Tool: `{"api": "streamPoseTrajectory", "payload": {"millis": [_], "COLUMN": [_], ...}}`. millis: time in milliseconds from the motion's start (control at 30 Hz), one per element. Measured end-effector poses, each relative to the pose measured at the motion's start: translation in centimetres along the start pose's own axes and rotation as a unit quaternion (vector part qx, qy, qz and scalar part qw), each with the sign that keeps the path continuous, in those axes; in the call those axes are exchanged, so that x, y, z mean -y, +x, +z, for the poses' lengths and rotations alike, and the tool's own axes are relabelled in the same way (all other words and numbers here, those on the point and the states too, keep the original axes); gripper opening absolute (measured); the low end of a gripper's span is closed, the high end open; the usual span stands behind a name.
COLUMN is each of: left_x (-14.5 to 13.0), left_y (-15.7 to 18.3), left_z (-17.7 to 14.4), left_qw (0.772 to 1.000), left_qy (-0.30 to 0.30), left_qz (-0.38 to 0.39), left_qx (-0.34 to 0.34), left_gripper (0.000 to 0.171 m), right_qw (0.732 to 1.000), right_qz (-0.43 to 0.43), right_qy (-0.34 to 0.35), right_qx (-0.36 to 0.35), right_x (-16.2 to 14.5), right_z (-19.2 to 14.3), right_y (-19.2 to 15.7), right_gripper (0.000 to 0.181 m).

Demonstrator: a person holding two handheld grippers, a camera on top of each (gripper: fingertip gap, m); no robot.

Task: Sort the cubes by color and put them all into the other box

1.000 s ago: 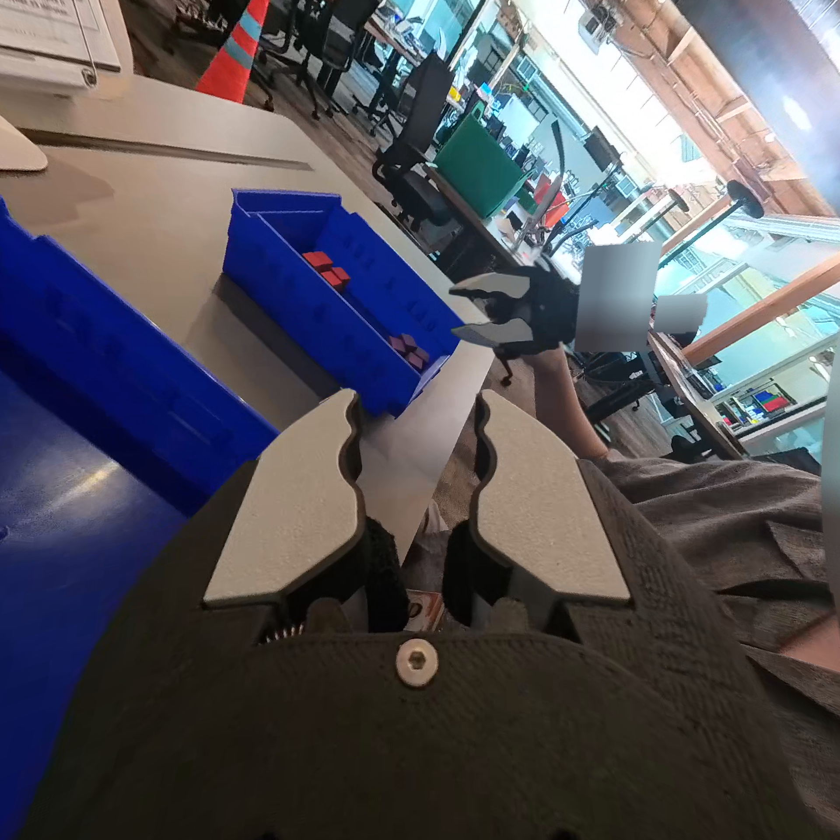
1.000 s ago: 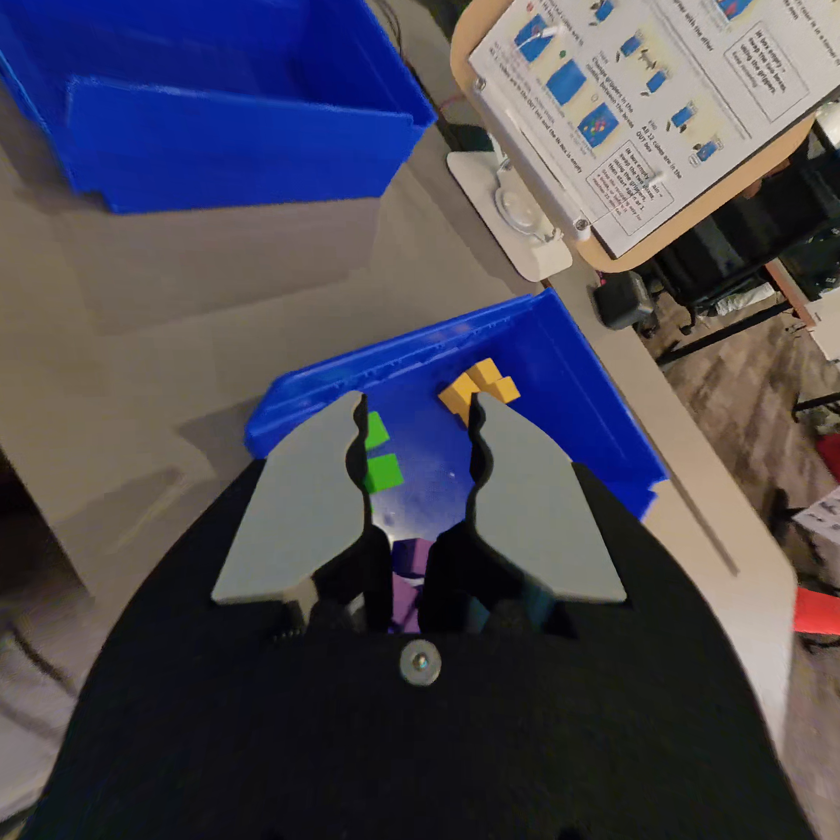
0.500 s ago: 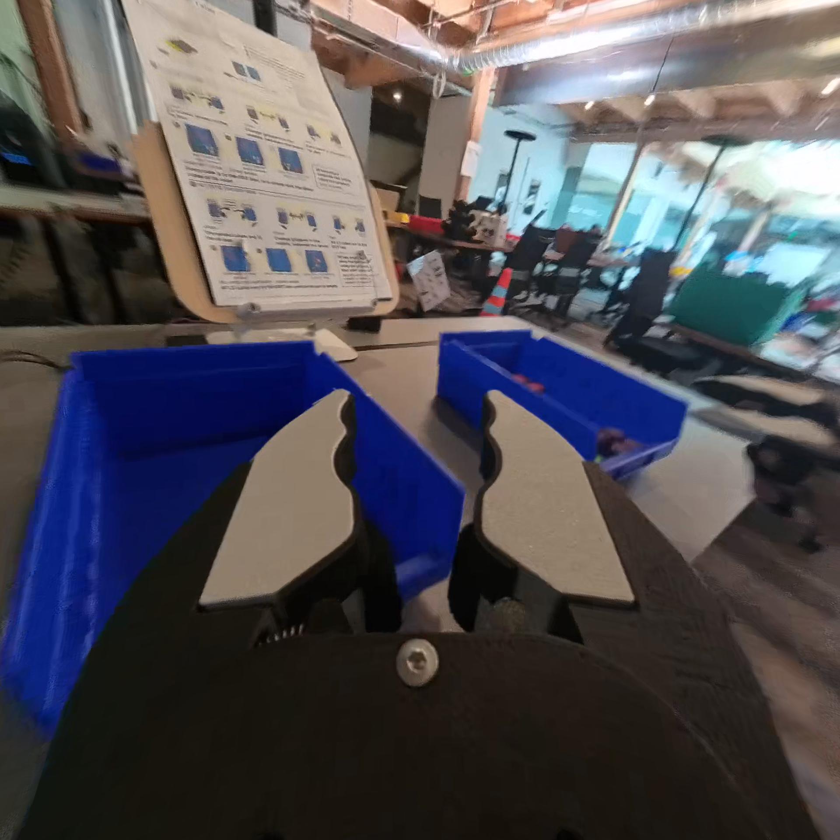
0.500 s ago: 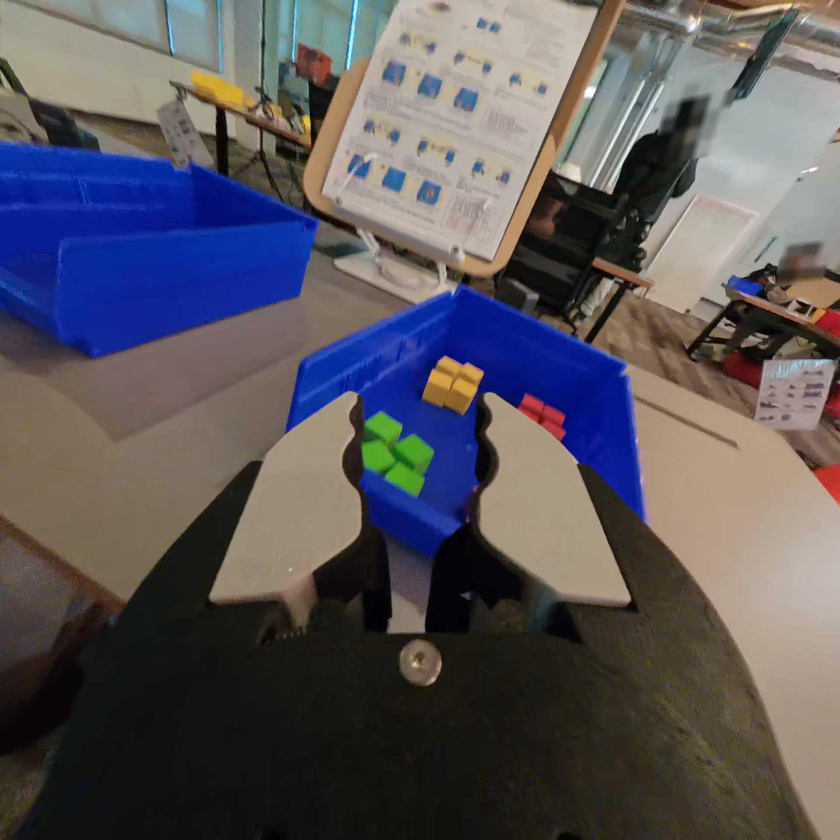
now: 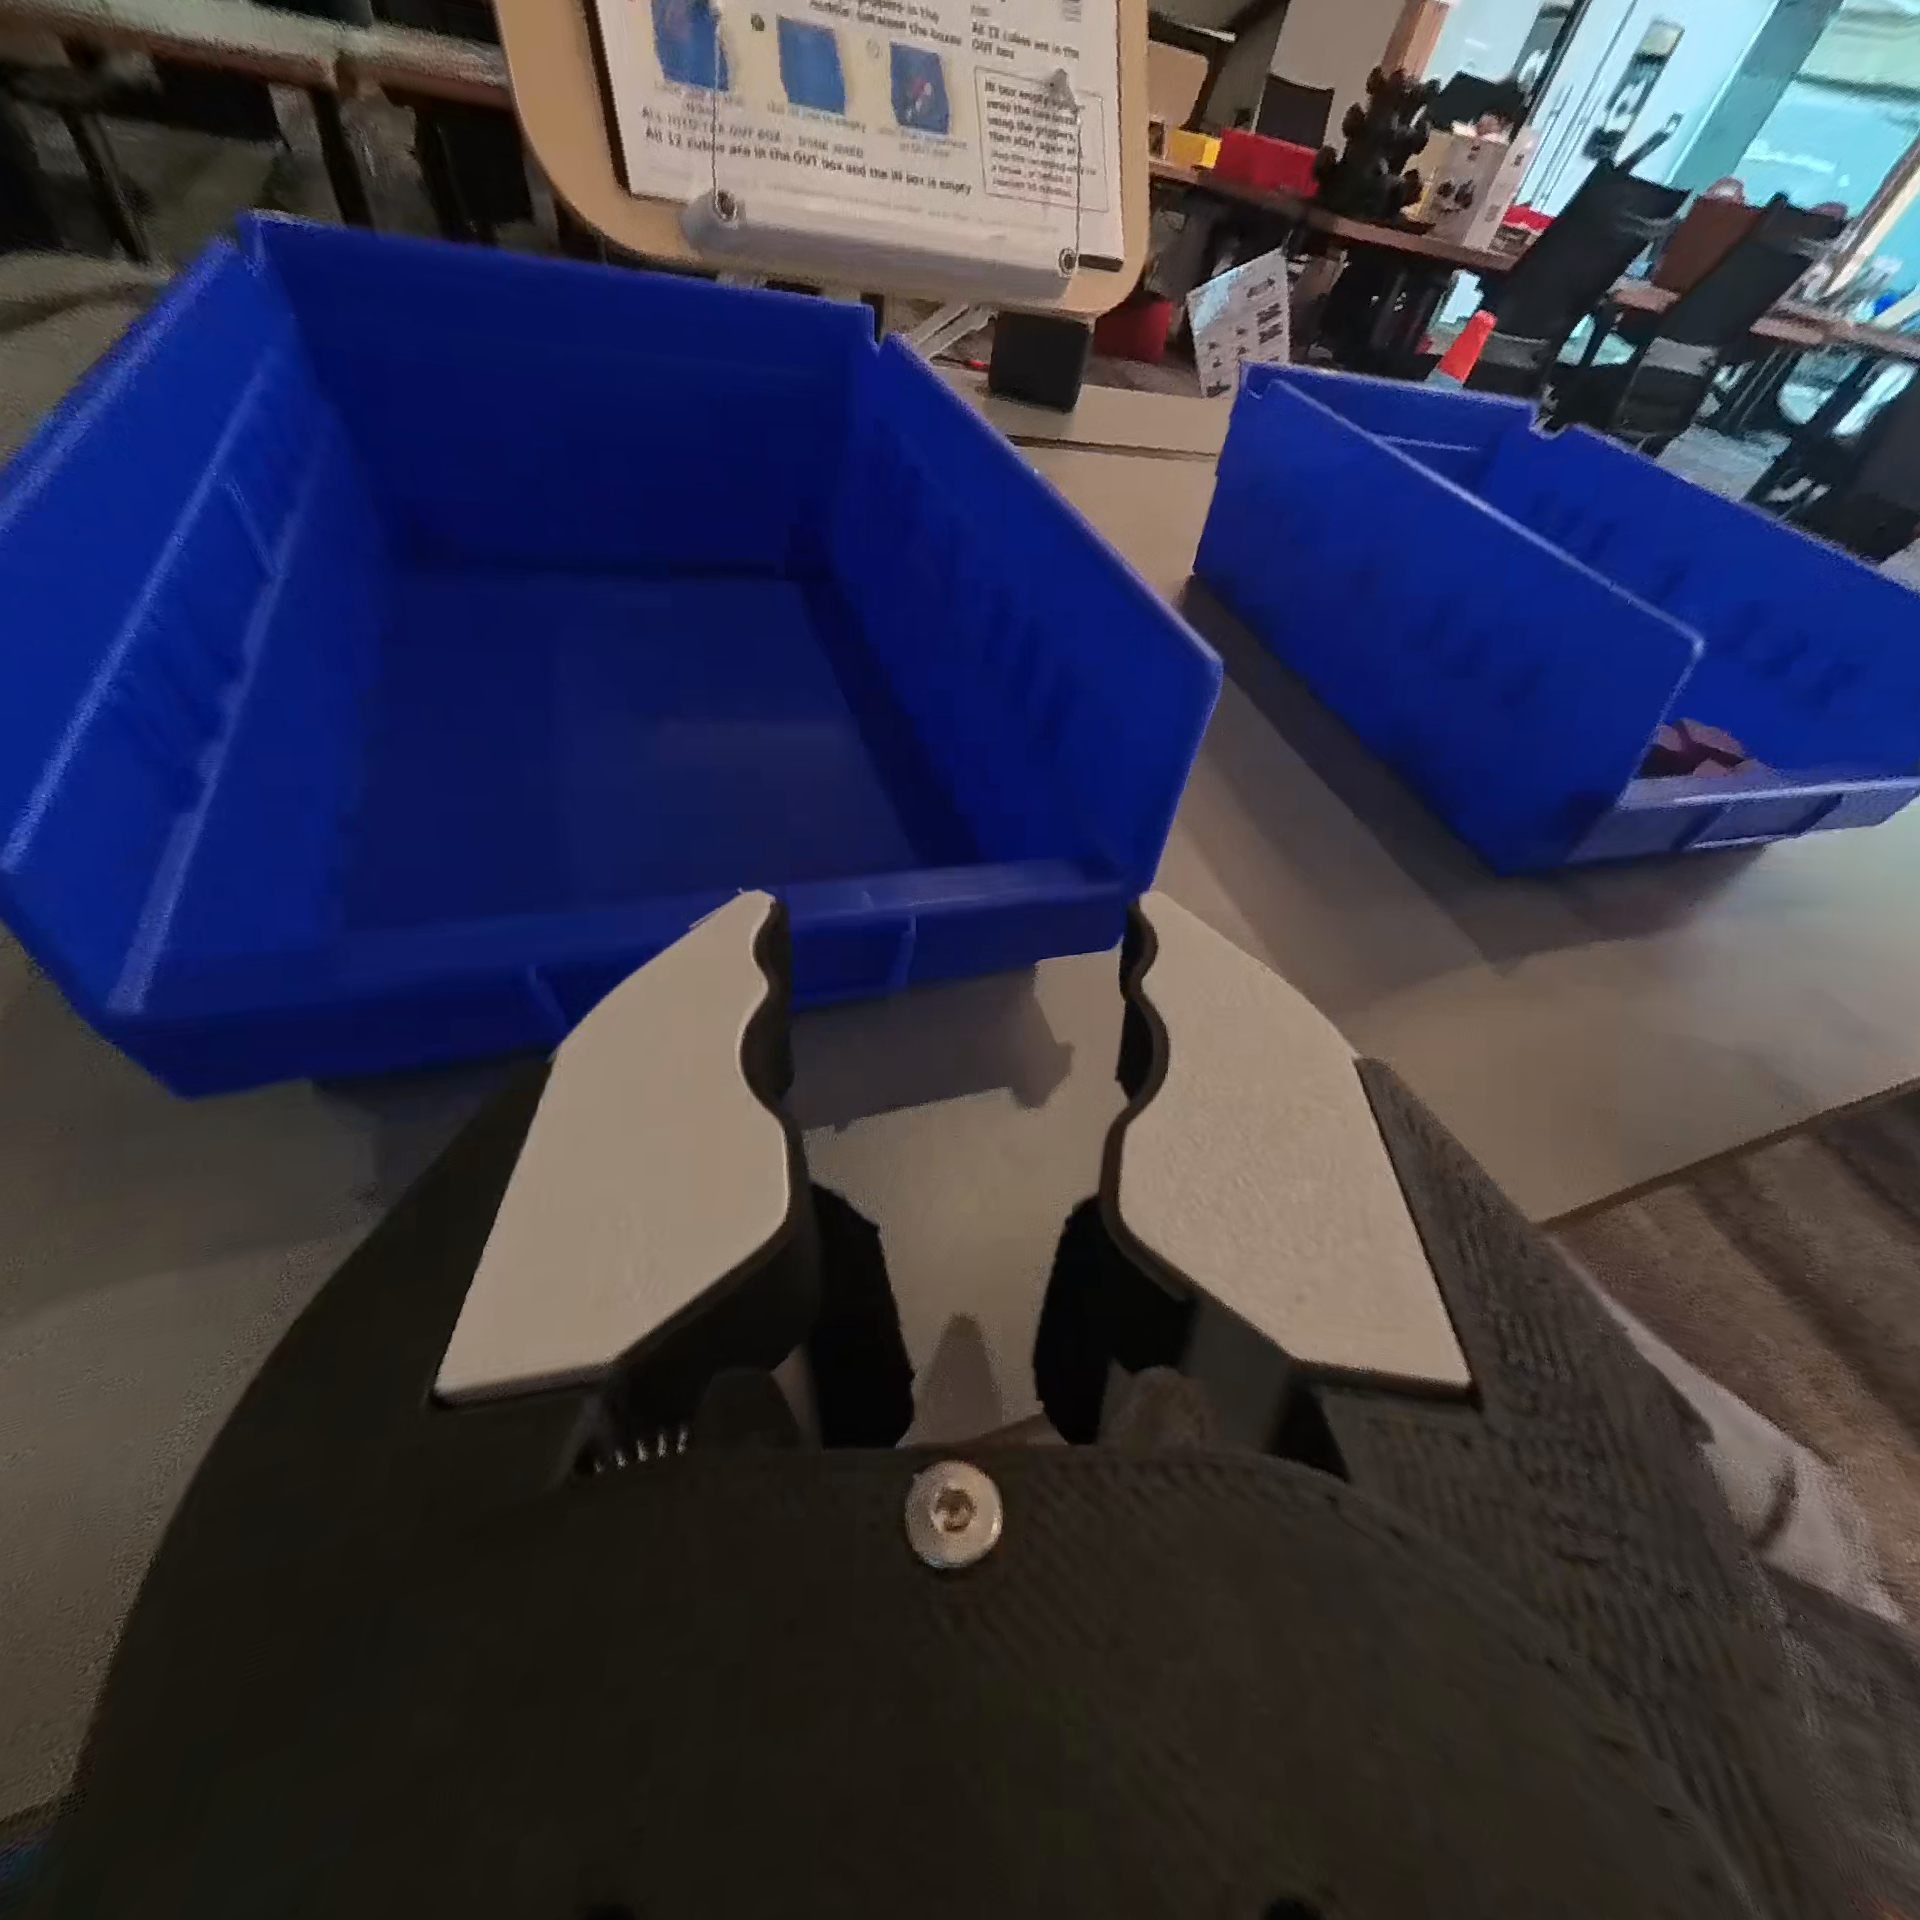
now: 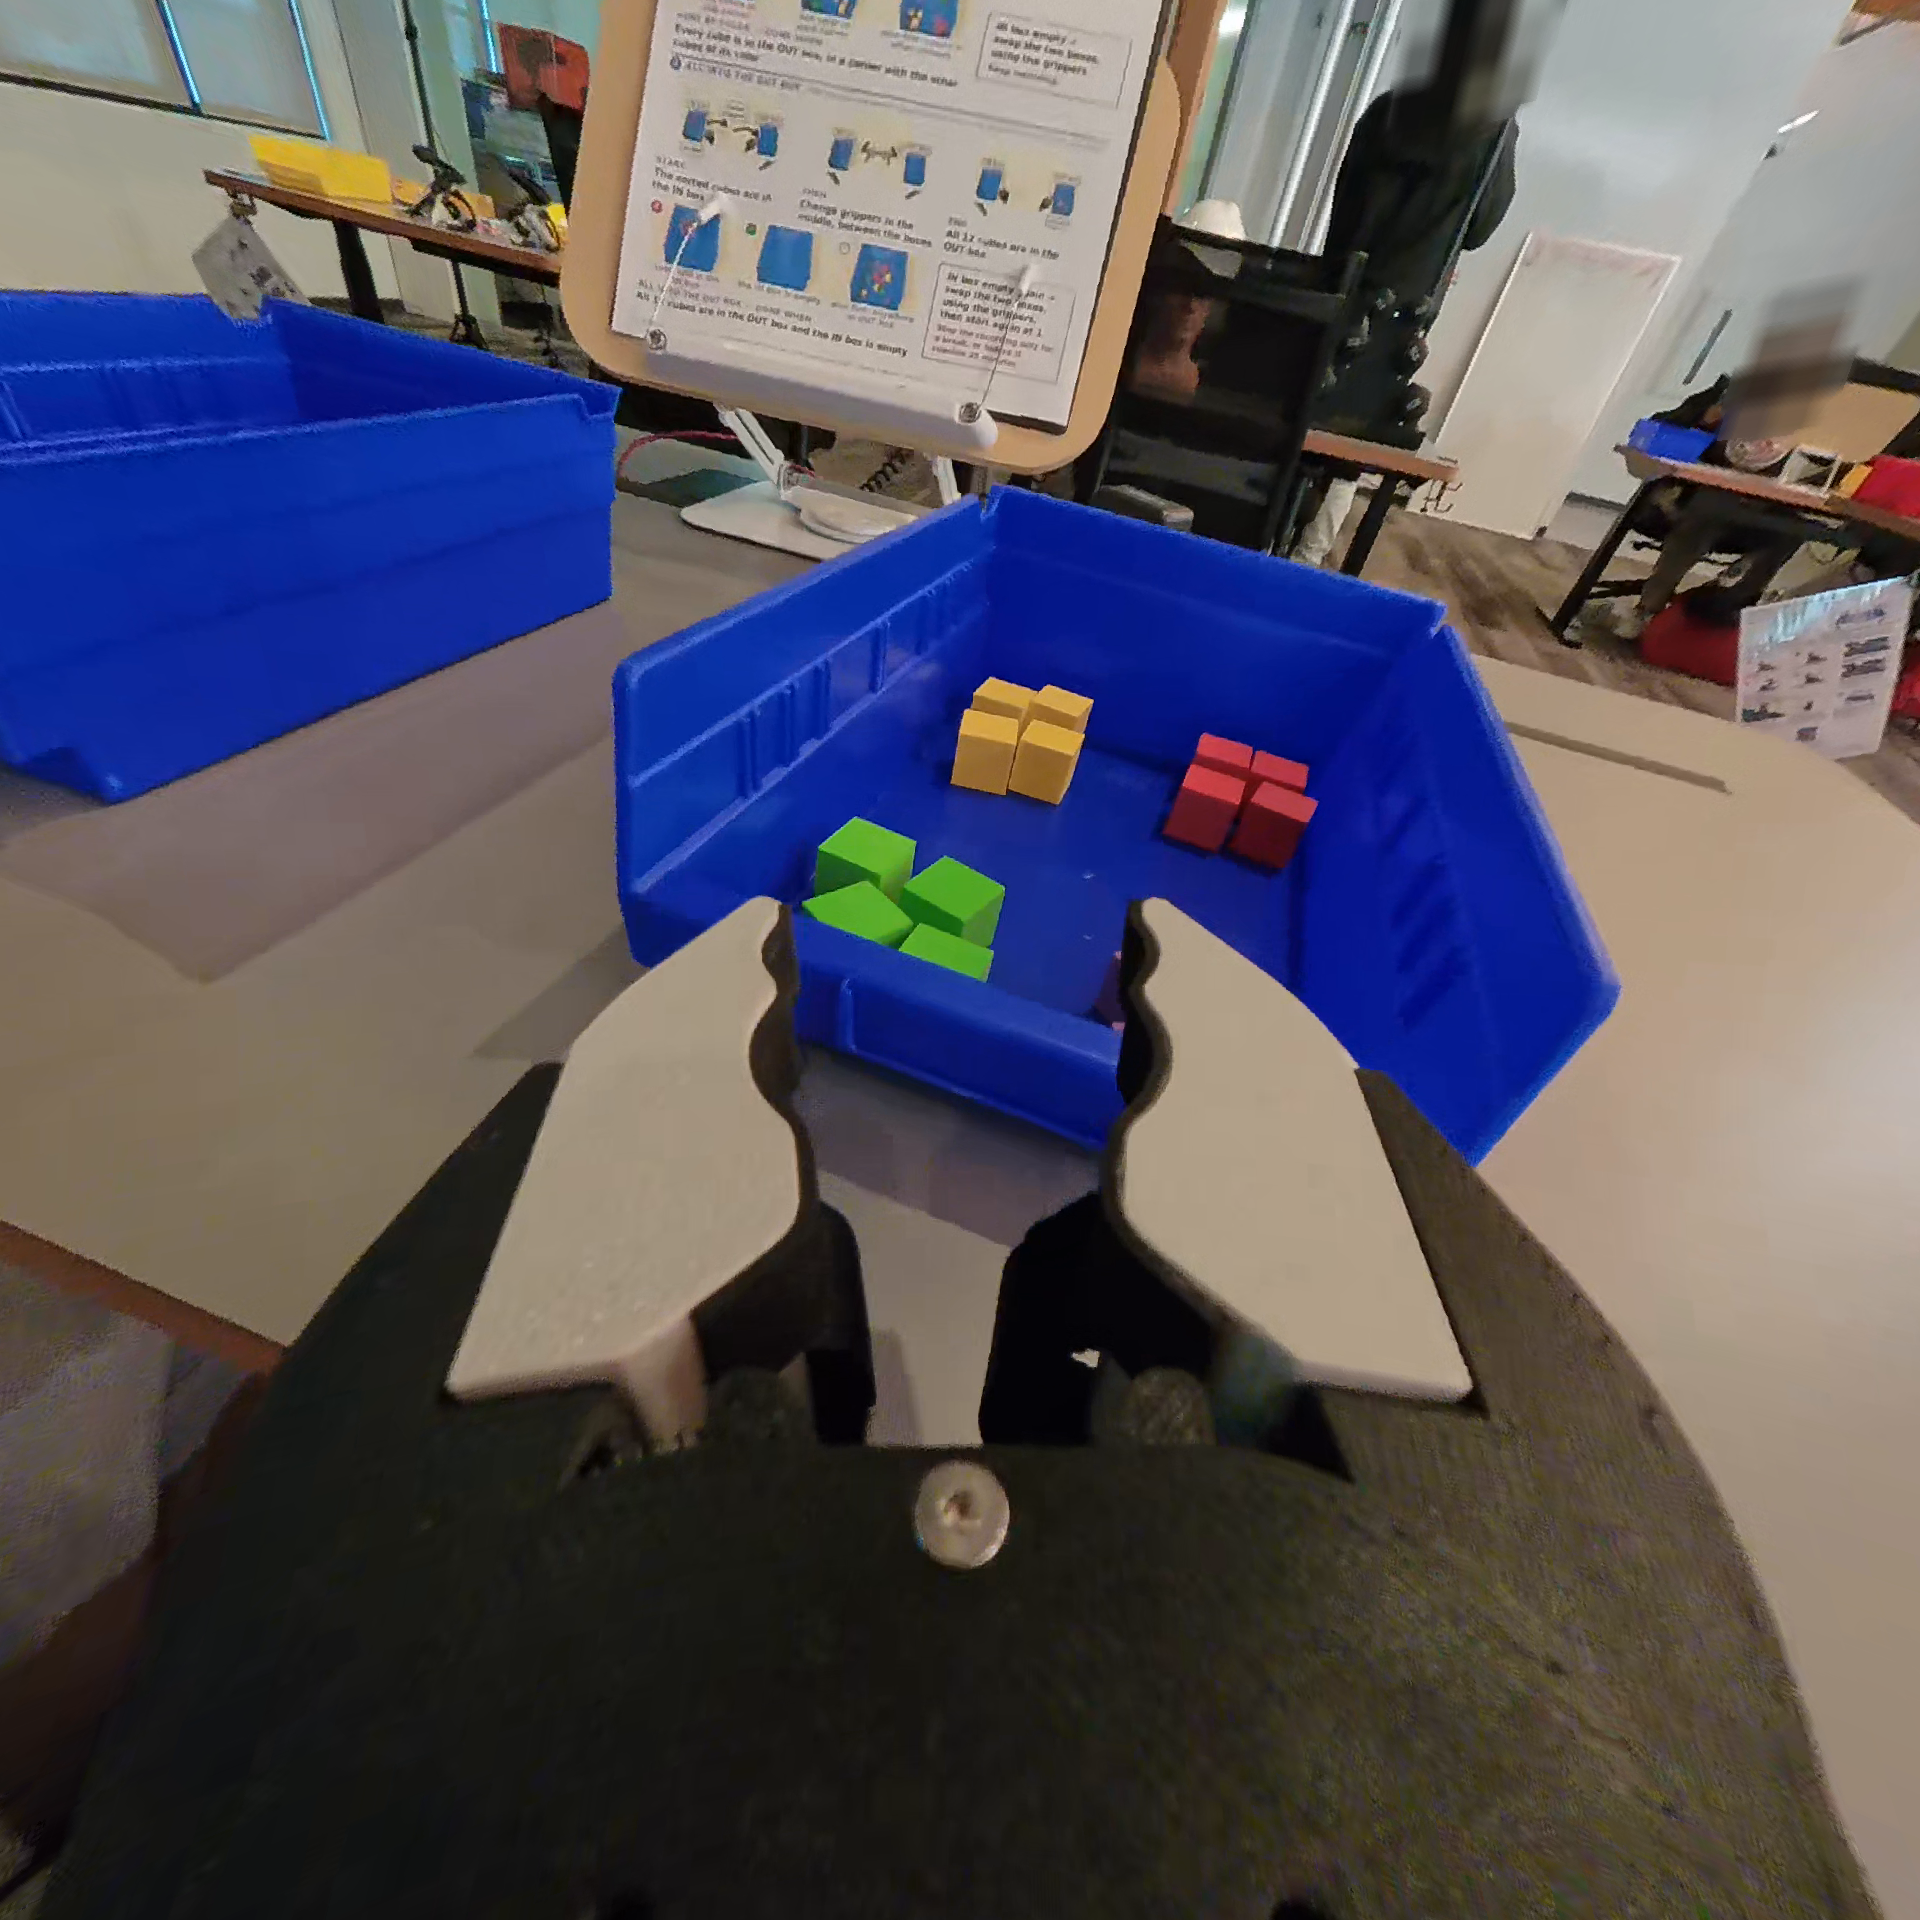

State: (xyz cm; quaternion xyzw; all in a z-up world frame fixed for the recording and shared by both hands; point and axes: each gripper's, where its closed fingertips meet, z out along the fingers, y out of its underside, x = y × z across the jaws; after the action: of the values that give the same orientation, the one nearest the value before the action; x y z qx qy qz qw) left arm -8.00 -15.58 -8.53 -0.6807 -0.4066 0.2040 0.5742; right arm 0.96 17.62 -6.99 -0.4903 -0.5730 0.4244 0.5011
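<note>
Partly hidden: purple cubes (behind jaws).

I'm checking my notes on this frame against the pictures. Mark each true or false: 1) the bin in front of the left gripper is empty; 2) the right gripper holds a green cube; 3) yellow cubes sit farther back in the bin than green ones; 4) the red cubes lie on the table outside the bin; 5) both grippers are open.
1) True: the blue bin before the left gripper shows only a bare floor.
2) False: the right gripper is open and holds nothing; the green cubes lie in the right-hand bin.
3) True: the yellow cubes sit behind the green ones.
4) False: the red cubes are inside the bin.
5) True.
</note>
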Motion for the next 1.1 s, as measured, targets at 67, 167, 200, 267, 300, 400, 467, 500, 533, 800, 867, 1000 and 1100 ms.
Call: {"api": "streamPoseTrajectory", "payload": {"millis": [67,167,200,267,300,400,467,500,533,800,867,1000,1100], "left_x": [0.4,0.7,0.6,0.5,0.4,0.5,0.8,1.0,1.1,2.3,2.5,2.6,2.6], "left_y": [-0.3,-1.1,-1.6,-2.1,-2.2,-2.2,-2.0,-1.9,-1.7,-2.0,-2.2,-2.4,-2.6], "left_z": [-0.5,-0.9,-0.9,-1.1,-1.0,-0.6,-0.5,-0.4,-0.4,-0.1,-0.1,-0.1,-0.1], "left_qw": [1.0,1.0,1.0,1.0,0.999,1.0,1.0,1.0,1.0,1.0,1.0,0.999,0.998], "left_qy": [-0.004,-0.001,0.003,0.013,0.014,0.008,0.007,0.008,0.007,0.014,0.014,0.012,0.012], "left_qz": [-0.019,-0.013,-0.009,-0.02,-0.028,-0.027,-0.012,-0.008,-0.006,-0.022,-0.02,0.02,0.046], "left_qx": [-0.005,0.0,0.009,0.012,0.01,0.008,0.01,0.008,0.003,-0.005,0.003,0.028,0.044], "left_gripper": [0.061,0.061,0.061,0.061,0.061,0.061,0.061,0.061,0.061,0.06,0.06,0.06,0.066], "right_qw": [1.0,1.0,0.999,0.999,0.999,0.999,0.999,0.999,0.999,0.997,0.997,0.997,0.996], "right_qz": [0.006,0.005,0.003,0.002,0.002,-0.01,-0.021,-0.03,-0.038,-0.062,-0.062,-0.065,-0.06], "right_qy": [-0.001,-0.008,-0.013,-0.009,-0.005,0.006,0.008,0.013,0.018,0.043,0.051,0.051,0.058], "right_qx": [0.006,0.022,0.029,0.034,0.038,0.038,0.037,0.034,0.031,0.007,-0.002,-0.011,-0.019], "right_x": [-0.3,-1.0,-1.2,-1.2,-1.0,-0.5,-0.3,-0.1,0.1,1.2,1.3,0.8,1.0], "right_z": [0.0,0.0,0.0,-0.3,-0.4,-0.8,-0.9,-1.1,-1.3,-2.3,-2.5,-2.3,-2.1], "right_y": [-0.2,-1.0,-1.3,-1.7,-1.8,-2.0,-2.1,-2.1,-2.2,-1.2,-0.7,-0.1,0.1], "right_gripper": [0.061,0.062,0.062,0.062,0.062,0.062,0.062,0.062,0.061,0.062,0.064,0.069,0.074]}}
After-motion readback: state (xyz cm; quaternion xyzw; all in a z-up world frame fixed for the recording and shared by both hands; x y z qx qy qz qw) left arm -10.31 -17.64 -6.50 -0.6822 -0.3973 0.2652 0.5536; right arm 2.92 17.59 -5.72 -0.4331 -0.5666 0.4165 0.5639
